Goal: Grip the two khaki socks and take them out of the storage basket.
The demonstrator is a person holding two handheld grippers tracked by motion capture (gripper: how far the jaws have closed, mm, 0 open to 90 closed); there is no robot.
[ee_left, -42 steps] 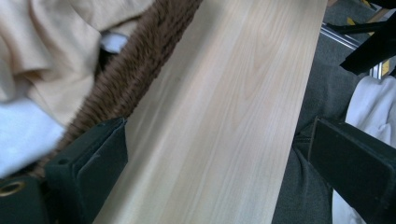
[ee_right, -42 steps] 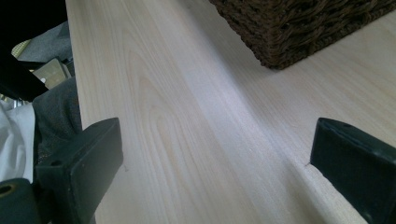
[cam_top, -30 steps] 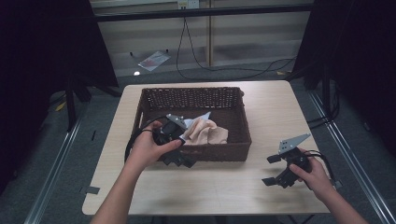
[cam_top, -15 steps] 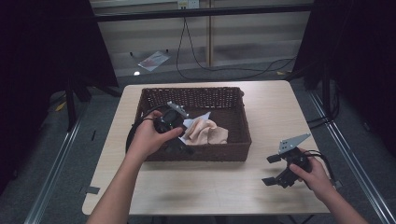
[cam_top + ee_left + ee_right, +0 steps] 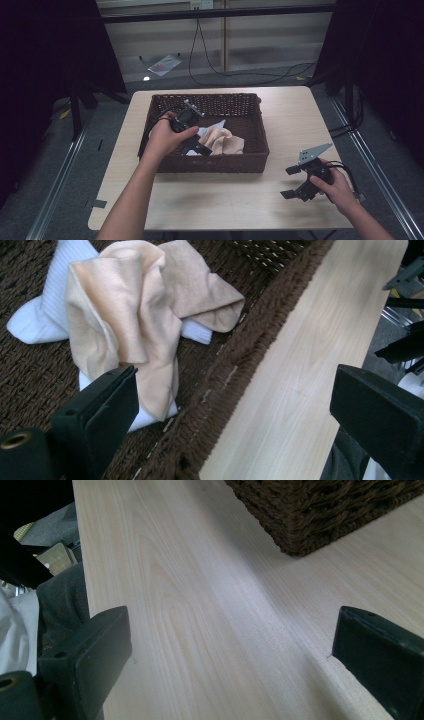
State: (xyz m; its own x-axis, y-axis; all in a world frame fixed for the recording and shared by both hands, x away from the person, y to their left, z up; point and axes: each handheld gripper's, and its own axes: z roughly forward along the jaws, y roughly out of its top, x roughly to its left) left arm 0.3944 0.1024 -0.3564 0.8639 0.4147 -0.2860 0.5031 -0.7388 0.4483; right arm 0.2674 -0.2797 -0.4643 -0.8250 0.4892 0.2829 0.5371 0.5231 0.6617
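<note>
Left gripper (image 5: pixel 197 146) wide open over peach cloth (image 5: pixel 135 325) in basket (image 5: pixel 210 162) — nothing gripped yet. Right gripper (image 5: pixel 295 182) (also open) idle on table (image 5: pixel 225 200). Grasp, lift-out likely left.

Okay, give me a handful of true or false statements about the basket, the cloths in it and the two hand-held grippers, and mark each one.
1. The left hand-held gripper is over the basket. True.
2. The peach cloth lies on the bare table. False: it lies inside the basket, partly over a white cloth.
3. The right hand-held gripper is clamped on the basket's rim. False: it sits open on the table, apart from the basket.
4. The left hand-held gripper's jaws are open. True: in the left gripper view they stand wide apart with nothing between them.
5. The basket is white plastic. False: it is dark brown wicker.
</note>
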